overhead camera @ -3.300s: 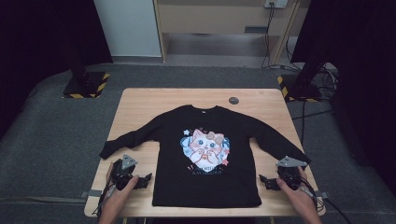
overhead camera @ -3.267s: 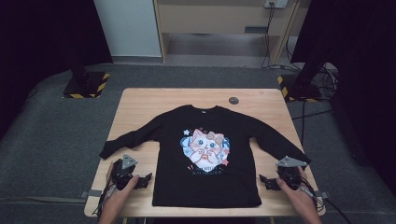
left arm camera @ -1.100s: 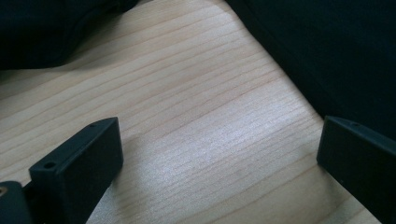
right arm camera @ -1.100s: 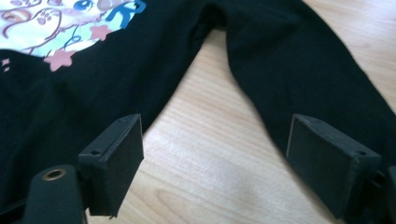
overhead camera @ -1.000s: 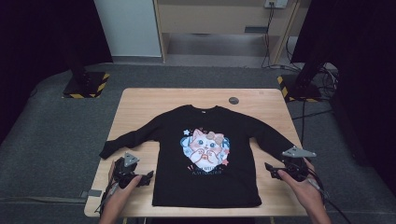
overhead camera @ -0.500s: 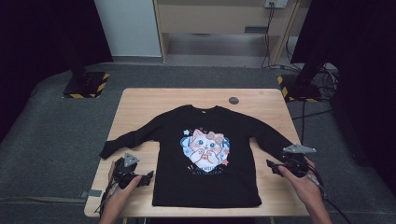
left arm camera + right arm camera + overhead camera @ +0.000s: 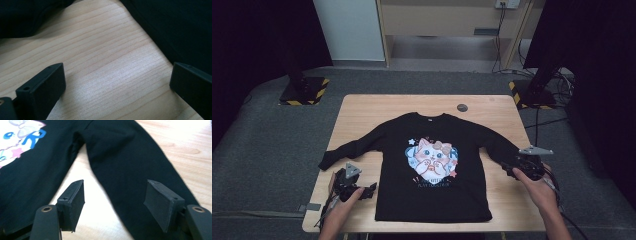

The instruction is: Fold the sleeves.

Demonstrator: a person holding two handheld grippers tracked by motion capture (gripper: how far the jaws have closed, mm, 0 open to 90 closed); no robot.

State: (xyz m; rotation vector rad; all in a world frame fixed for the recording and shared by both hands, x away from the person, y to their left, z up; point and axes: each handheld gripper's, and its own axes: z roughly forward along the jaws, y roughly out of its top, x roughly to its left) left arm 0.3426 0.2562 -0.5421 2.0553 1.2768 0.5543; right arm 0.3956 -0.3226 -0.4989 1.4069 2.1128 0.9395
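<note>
A black long-sleeved shirt [image 7: 432,165] with a cartoon cat print lies flat on the wooden table [image 7: 372,107], sleeves spread. My right gripper [image 7: 507,166] hovers at the end of the shirt's right sleeve [image 7: 130,170]. Its jaws have just been closing; they stand open astride the sleeve, the pads not pressing the cloth. My left gripper [image 7: 371,189] rests low on bare wood [image 7: 100,62] between the left sleeve [image 7: 349,150] and the shirt's body, jaws wide open and empty.
A small dark round disc [image 7: 462,107] lies on the table near the far edge. Black stands with yellow-striped bases [image 7: 304,90] sit on the grey floor at both far corners. Cables trail at the right.
My right gripper has moved up along the table's right side to the sleeve end, its jaws narrowing. My left gripper has stayed where it was.
</note>
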